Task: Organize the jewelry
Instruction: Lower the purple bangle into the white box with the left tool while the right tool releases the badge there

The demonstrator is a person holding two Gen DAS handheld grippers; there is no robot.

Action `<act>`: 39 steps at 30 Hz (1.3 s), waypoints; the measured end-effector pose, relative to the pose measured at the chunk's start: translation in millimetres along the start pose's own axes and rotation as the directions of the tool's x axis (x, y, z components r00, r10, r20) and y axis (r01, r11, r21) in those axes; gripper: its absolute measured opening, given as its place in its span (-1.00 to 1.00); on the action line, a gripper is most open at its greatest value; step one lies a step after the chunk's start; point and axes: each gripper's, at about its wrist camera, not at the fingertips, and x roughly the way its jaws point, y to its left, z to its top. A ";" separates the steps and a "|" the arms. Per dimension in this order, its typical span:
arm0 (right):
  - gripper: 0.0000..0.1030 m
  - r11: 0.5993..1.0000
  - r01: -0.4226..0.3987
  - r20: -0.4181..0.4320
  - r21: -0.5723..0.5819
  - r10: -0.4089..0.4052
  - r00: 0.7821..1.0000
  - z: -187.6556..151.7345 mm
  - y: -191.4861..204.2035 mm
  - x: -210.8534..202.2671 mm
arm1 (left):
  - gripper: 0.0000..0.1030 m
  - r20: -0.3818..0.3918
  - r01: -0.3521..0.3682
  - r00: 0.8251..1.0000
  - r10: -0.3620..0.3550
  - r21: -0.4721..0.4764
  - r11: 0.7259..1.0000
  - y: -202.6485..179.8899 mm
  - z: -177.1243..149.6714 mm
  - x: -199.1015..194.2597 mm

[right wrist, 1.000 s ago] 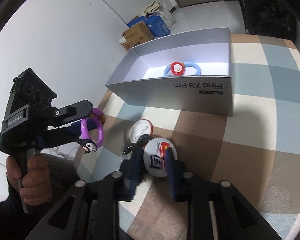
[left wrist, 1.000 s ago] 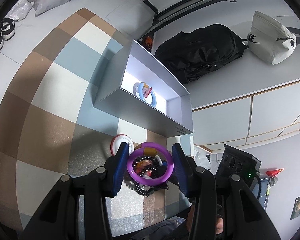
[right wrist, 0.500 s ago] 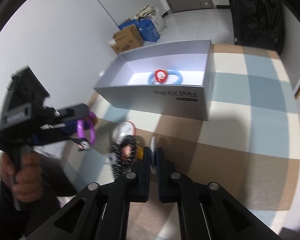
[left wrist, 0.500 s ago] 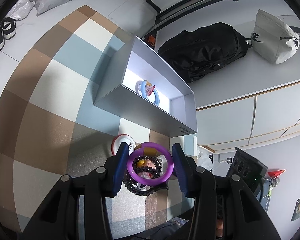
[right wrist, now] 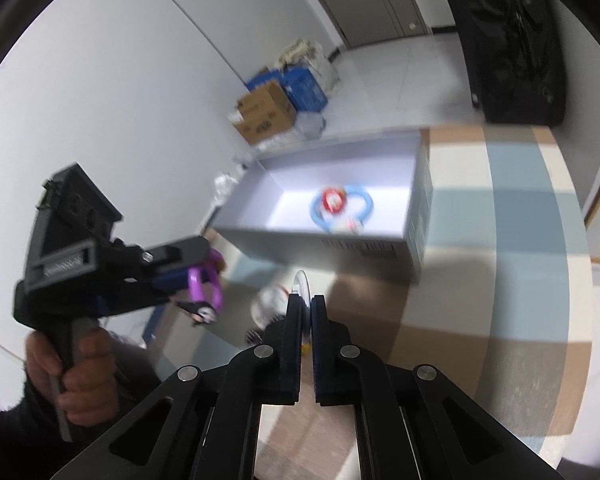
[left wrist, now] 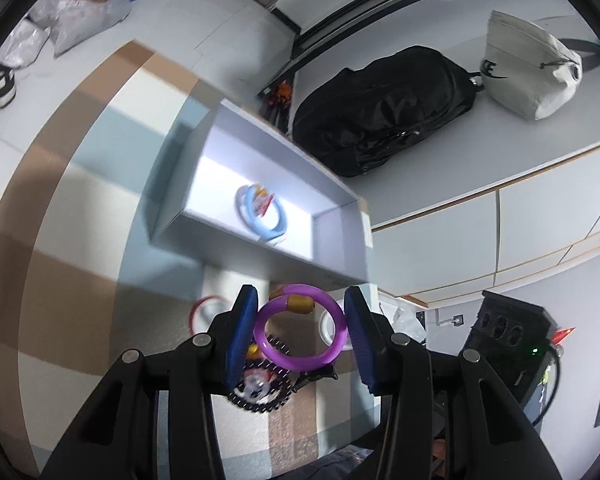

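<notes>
Checked mat (left wrist: 52, 288) on pale floor (right wrist: 384, 80) — white walls (right wrist: 120, 92), grey box (left wrist: 260, 252).

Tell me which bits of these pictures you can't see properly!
- Right wrist view: the round badge in the right gripper shows edge-on, so its face is hidden.
- Both views: the blue bracelet in the grey box is blurred; the charm on it is unreadable.
- Left wrist view: the black bead bracelet sits partly behind the left gripper and its purple bracelet.
- Right wrist view: the box's lettering is smeared.
</notes>
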 end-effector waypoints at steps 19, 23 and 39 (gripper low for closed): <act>-0.93 0.998 -0.043 0.135 0.053 0.036 0.990 59.2 -2.1 -4.8 | -0.25 0.117 -0.123 0.987 0.107 0.134 0.983 -31.4 44.4 19.5; -0.93 0.997 -0.045 0.136 0.070 0.036 0.990 71.3 -7.4 3.0 | -0.25 0.119 -0.135 0.986 0.121 0.127 0.983 -30.8 52.7 25.6; -0.93 0.986 -0.038 0.095 0.164 0.022 0.995 87.6 -31.2 32.9 | -0.24 0.105 -0.193 0.978 0.181 0.117 0.974 -22.3 66.5 45.1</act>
